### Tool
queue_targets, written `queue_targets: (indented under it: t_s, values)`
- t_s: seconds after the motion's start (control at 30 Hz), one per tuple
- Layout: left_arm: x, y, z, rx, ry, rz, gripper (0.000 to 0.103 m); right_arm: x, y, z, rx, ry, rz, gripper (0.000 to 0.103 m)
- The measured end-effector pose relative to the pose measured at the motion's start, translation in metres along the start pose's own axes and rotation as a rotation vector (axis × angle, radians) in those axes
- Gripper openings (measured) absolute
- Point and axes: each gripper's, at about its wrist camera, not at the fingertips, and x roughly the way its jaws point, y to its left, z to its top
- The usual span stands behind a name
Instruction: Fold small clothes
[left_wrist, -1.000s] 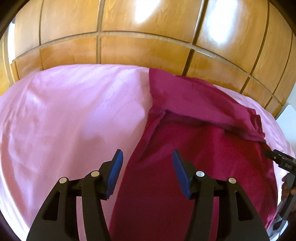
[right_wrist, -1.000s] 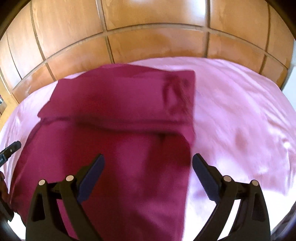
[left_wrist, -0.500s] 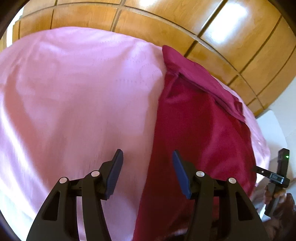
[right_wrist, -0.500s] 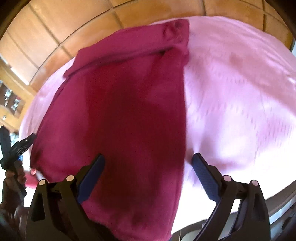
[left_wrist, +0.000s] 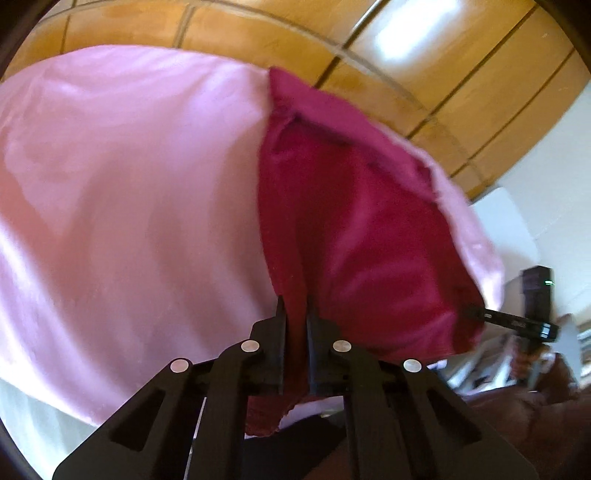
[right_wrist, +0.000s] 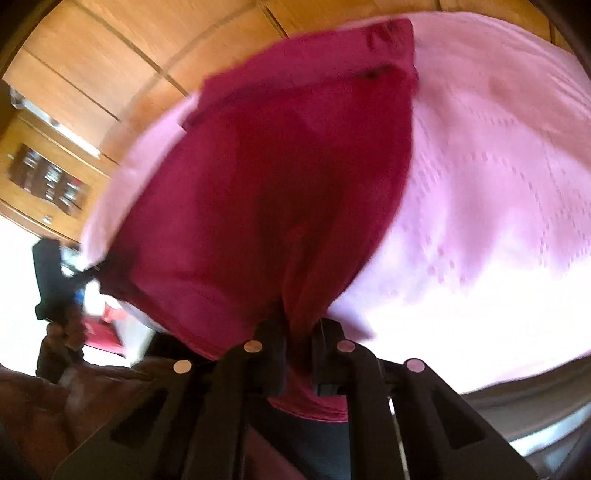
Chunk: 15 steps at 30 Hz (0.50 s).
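- Left tool (left_wrist: 293, 310): lower centre of the left wrist view; jaws drawn almost together, with a pinch of cloth clamped between them.
- Right tool (right_wrist: 297, 325): lower centre of the right wrist view; jaws likewise nearly closed on a gathered fold of the same cloth. In the left wrist view it shows at the right edge, its tip at the cloth's lower right corner.
- Crimson garment (left_wrist: 354, 229): centre to right of the left wrist view, centre of the right wrist view (right_wrist: 280, 184); lies spread on the bed, with a folded band across its far end at the upper part of each frame. Its near edge is gathered into both tools, one near corner in each. What kind of garment it is cannot be told, as motion blur softens both views.
- Pink bedsheet (left_wrist: 122, 192): fills the left half of the left wrist view and the right half of the right wrist view (right_wrist: 498, 166); the garment rests on it.
- Wooden panelled wall (left_wrist: 424, 62): along the top of both frames, beyond the bed.
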Motion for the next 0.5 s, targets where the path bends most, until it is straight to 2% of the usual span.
queue_targets:
  t_s: [0.07,0.2,0.37,0.5]
  values:
    - [-0.009,-0.003,0.014,-0.009,-0.036,-0.070,0.007,-0.010,0.000,0.010,0.019,-0.042,0.048,0.008]
    - [-0.017,-0.009,0.041,-0.041,-0.103,-0.159,0.007,-0.025,-0.014,0.040,0.109,-0.144,0.149,0.008]
    - [-0.001,-0.014,0.090,-0.057,-0.138,-0.175,0.007,-0.029,-0.034,0.080,0.194,-0.245,0.151,0.008]
    - [0.024,-0.019,0.137,-0.073,-0.150,-0.152,0.007,-0.018,-0.050,0.104,0.249,-0.270,0.126,0.008]
